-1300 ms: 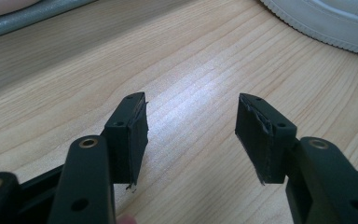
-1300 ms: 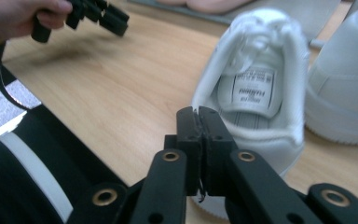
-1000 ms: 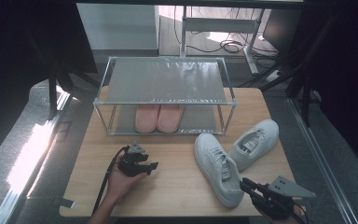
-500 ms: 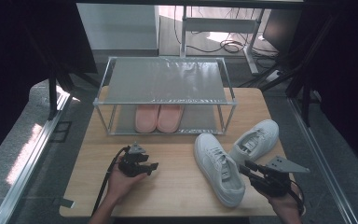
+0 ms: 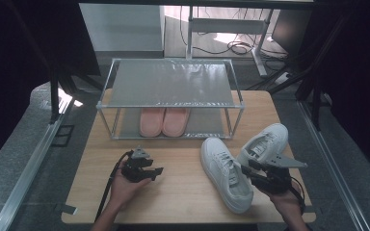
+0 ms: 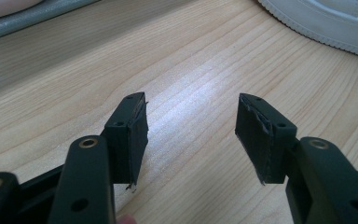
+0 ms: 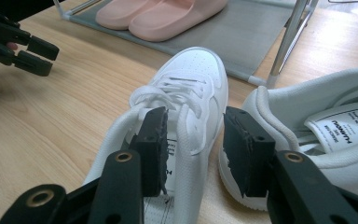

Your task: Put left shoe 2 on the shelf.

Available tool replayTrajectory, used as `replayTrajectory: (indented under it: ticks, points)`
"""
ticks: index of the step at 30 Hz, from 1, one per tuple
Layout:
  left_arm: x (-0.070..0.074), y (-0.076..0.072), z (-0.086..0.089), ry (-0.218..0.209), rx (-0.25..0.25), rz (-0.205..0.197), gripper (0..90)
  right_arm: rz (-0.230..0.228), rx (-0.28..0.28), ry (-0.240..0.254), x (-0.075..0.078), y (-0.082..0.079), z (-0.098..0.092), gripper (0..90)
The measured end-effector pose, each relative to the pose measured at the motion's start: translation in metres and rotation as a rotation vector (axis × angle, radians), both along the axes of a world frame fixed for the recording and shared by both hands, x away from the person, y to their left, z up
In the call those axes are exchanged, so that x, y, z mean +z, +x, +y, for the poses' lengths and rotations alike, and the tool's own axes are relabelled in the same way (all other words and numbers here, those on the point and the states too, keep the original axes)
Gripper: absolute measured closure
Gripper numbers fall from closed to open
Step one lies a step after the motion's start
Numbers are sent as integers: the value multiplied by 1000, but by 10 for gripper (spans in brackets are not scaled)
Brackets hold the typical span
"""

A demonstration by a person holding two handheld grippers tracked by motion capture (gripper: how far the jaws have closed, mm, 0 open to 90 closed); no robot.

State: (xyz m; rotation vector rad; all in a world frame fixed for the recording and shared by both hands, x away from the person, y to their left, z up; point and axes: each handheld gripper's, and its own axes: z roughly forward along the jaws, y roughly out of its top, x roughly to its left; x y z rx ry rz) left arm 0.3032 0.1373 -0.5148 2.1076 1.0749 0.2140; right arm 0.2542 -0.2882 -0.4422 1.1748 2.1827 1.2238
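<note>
— High view first: where are the shoes?

— Two white sneakers lie on the right half of the wooden tabletop [image 5: 183, 192]. The near sneaker [image 5: 225, 173] lies with its toe toward the shoe rack [image 5: 171, 82] and its heel toward the person. The far sneaker [image 5: 265, 142] sits just right of it, angled, toe pointing up and to the right. Their heel ends are close together.

— And the right gripper [image 5: 246, 171]?

— It is at the heel end of the near sneaker. In the right gripper view its fingers [image 7: 154, 140] have just been opening and now stand apart, one inside the shoe's opening and the other between the two sneakers, so the shoe's collar wall is between them. The pads do not press on it as far as I can see.

— The left gripper [image 5: 155, 171]?

— Held low over bare wood, left of the shoes. In the left gripper view its fingers [image 6: 133, 135] are spread wide with nothing between them, and a sneaker's sole edge is at the top right corner.

— Anything on the rack?

— A pair of pink slippers [image 5: 164, 121] side by side on the lower shelf, under the grey top shelf.
</note>
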Motion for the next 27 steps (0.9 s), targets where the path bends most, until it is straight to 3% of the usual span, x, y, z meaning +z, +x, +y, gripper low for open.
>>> replayTrajectory:
  ticks: [11,20,23,27]
  points:
    - [0,0,1,-1,2,0,446,46,3,-36,-14,14,9,575]
    - [-1,0,-1,2,-1,3,446,93,-14,-108,-34,23,20,573]
    - [-1,0,-1,5,-4,2,446,104,-25,-131,-40,28,25,617]
    - [-1,0,-1,4,-4,2,446,116,-38,-114,-41,30,27,746]
